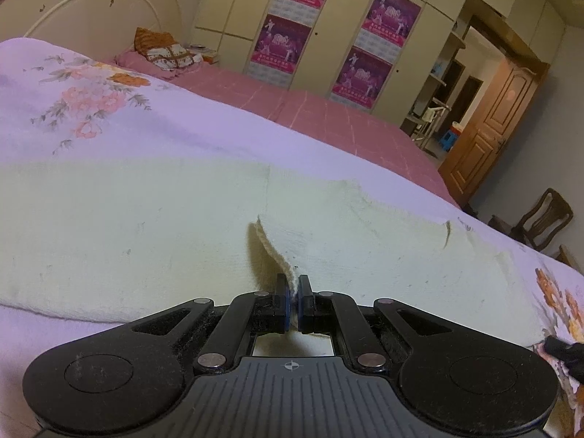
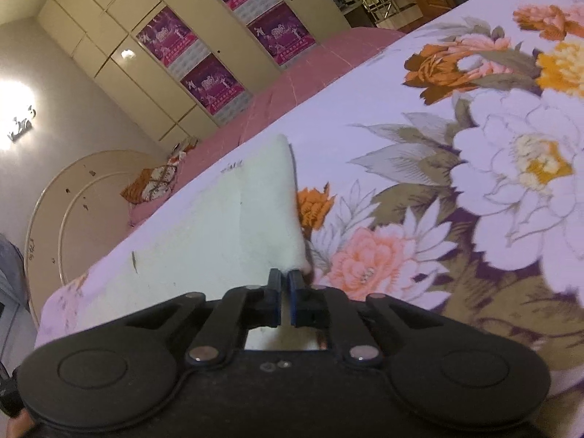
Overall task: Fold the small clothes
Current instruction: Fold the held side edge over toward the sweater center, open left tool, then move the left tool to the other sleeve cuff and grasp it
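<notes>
A cream knitted garment (image 1: 146,219) lies spread on the floral bed cover (image 1: 91,91). My left gripper (image 1: 294,284) is shut on a raised fold of its near edge, which stands up between the pads. In the right wrist view the same garment (image 2: 226,226) stretches away to the upper left. My right gripper (image 2: 284,281) is shut on its near right corner, close to the floral bed cover (image 2: 492,146). The corner's tip is hidden between the pads.
A pink checked sheet (image 1: 328,113) covers the far side of the bed, with a patterned pillow (image 1: 164,51) by the headboard (image 1: 91,11). Wardrobes with purple posters (image 1: 383,43) stand behind. A wooden door (image 1: 492,127) and chair (image 1: 540,222) are at right.
</notes>
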`<act>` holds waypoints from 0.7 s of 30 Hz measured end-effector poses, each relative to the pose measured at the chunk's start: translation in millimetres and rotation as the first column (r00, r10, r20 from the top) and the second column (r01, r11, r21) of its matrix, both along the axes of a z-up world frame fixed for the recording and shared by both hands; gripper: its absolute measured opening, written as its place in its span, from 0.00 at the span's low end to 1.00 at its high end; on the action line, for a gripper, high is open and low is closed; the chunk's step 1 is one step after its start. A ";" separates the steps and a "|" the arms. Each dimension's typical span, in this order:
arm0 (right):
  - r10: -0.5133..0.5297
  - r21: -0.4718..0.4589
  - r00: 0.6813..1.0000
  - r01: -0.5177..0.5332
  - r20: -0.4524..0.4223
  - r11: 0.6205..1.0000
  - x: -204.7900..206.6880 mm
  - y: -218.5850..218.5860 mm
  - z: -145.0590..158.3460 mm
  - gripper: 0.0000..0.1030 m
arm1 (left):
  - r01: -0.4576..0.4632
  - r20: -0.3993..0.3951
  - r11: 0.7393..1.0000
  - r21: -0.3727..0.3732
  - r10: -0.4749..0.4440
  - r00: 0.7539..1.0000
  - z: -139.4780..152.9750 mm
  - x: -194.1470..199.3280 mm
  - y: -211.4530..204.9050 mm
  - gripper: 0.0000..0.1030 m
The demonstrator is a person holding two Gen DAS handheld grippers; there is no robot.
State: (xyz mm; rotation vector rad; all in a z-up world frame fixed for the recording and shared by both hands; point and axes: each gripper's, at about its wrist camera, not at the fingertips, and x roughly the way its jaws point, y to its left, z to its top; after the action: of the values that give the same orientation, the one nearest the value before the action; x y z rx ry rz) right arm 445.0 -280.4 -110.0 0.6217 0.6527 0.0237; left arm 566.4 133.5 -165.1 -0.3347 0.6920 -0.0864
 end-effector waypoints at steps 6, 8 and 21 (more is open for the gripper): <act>0.017 -0.086 0.998 -0.013 0.054 0.996 9.0 2.3 16.6 0.17 | 0.003 0.001 1.000 0.009 -0.003 1.000 -0.2 1.6 -0.6 0.03; 0.056 -0.131 0.997 -0.061 -0.047 0.989 26.0 7.8 1.1 0.07 | 0.013 -0.005 0.999 0.046 -0.012 1.000 -0.6 1.8 -4.9 0.04; 0.185 -0.410 0.980 -0.139 0.075 0.902 86.5 48.4 25.3 0.15 | 0.084 0.090 0.977 0.195 -0.103 0.991 9.0 28.1 -67.7 0.07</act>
State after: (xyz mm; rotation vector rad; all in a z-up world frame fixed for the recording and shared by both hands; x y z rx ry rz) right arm 531.6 -232.0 -84.7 0.1637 0.5766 0.0768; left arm 594.5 65.9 -156.1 -0.1129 0.6118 -0.1249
